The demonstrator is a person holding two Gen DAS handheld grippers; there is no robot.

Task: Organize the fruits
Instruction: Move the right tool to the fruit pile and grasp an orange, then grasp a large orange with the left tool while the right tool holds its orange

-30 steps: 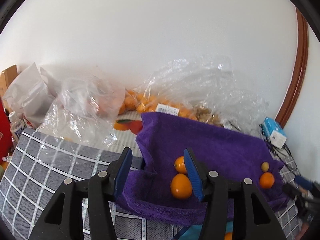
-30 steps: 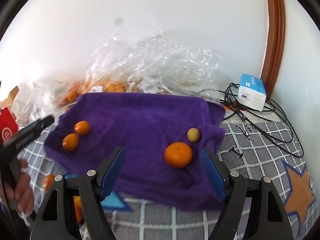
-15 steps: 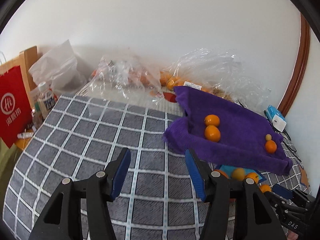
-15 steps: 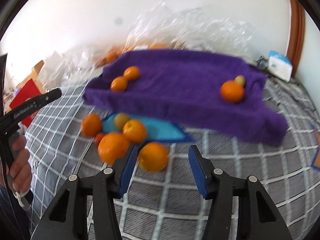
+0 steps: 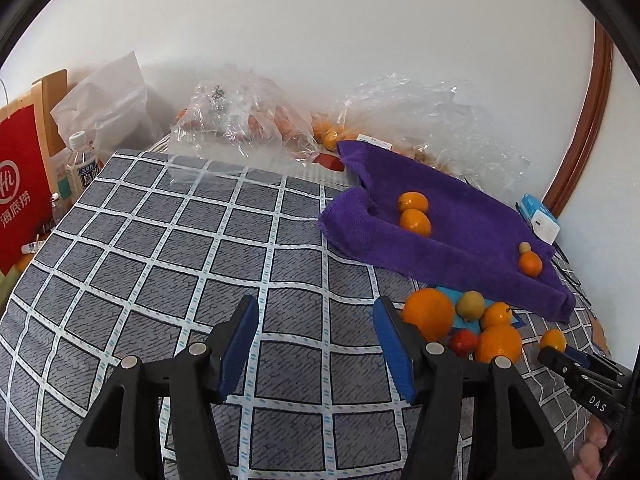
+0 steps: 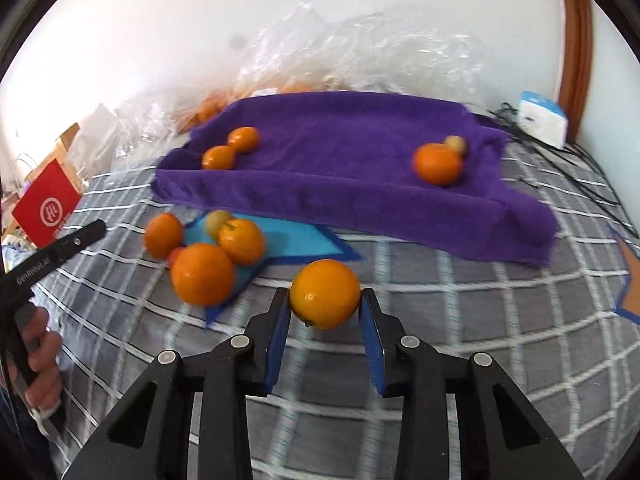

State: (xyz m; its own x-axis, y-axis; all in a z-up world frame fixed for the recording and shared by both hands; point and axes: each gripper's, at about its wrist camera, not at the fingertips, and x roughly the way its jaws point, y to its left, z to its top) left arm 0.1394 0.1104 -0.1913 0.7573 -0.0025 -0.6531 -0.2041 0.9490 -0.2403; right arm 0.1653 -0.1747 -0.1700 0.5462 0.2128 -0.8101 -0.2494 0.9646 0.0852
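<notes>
In the right wrist view my right gripper [image 6: 325, 298] is closing on an orange [image 6: 325, 294] that rests on the checked cloth, and both blue pads touch its sides. To its left lies a loose pile of oranges [image 6: 202, 274] and small fruits on a blue star patch [image 6: 296, 240]. Behind them a purple towel [image 6: 340, 140] carries two oranges at its left and an orange with a small yellow fruit at its right. My left gripper [image 5: 316, 304] hovers open over bare checked cloth, with the pile [image 5: 428, 312] just to its right.
Clear plastic bags of fruit [image 5: 248, 124] line the white wall behind the towel [image 5: 460, 220]. A red paper bag [image 5: 20, 188] and a water bottle [image 5: 82, 166] stand at the far left. A blue-and-white box [image 6: 544, 118] and black cables lie at the right.
Both grippers drew back from the towel and sank toward the cloth. The right one narrowed from wide open until its pads met an orange from the loose pile. The left stayed open.
</notes>
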